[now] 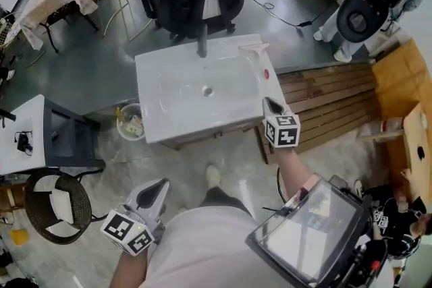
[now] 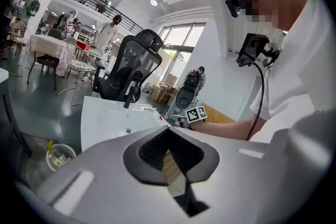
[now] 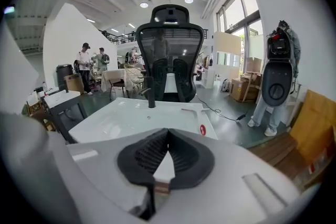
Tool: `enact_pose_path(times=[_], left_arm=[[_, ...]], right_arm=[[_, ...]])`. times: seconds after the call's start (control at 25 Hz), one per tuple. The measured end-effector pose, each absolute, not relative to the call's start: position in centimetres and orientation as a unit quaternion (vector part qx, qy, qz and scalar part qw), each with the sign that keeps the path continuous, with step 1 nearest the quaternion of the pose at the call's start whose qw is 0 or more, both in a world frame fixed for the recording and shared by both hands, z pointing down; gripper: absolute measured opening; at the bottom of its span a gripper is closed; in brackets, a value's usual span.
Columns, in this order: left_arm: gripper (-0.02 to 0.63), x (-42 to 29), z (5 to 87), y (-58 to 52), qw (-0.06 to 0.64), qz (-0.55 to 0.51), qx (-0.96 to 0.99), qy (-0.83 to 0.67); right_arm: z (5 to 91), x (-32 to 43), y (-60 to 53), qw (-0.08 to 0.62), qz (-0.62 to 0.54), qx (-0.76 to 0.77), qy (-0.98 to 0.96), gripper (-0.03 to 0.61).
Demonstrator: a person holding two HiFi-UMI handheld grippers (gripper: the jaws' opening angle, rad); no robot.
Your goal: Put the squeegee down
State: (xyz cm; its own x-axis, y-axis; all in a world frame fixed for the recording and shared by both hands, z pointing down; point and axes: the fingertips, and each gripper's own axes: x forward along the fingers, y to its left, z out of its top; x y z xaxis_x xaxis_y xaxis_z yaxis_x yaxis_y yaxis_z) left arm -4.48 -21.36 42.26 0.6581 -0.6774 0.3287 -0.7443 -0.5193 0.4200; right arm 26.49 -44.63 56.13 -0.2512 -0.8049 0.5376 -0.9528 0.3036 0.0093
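Finds the fingers point(image 3: 149, 155) of the right gripper point(image 1: 273, 106) clenched together, with nothing between them. Finds the fingers point(image 2: 155, 150) of the left gripper point(image 1: 160, 187) pressed together too, and bare. Places the right gripper just beside the front right corner of the counter point(image 1: 152, 77). Places the left gripper well back from the counter's front edge, low by the person's side. Sees the squeegee point(image 1: 256, 54) lying flat on the counter's back right corner, to the right of the black tap point(image 1: 202, 44) and well apart from both grippers. Looks like the putting-down step done, with the squeegee at rest on the counter and away from all fingers. Calls for little next: maybe just pulling both grippers clear of the counter without bumping the squeegee.
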Motion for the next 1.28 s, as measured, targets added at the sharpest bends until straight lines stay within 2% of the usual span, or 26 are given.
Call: enact_pose_path(times=[0.64, 1.28], left_arm=[[0.003, -8.7, 42.9, -8.2, 0.275, 0.062, 0.881, -0.379], [0.003, -10.1, 44.2, -3.3, 0.267, 0.08, 0.887, -0.368]], right_arm=[[50.4, 16.9, -24.3, 0.207, 0.157, 0.52, -0.814, 0.002], [48.3, 9.0, -14.1, 0.203, 0.14, 0.456, -0.855, 0.002]])
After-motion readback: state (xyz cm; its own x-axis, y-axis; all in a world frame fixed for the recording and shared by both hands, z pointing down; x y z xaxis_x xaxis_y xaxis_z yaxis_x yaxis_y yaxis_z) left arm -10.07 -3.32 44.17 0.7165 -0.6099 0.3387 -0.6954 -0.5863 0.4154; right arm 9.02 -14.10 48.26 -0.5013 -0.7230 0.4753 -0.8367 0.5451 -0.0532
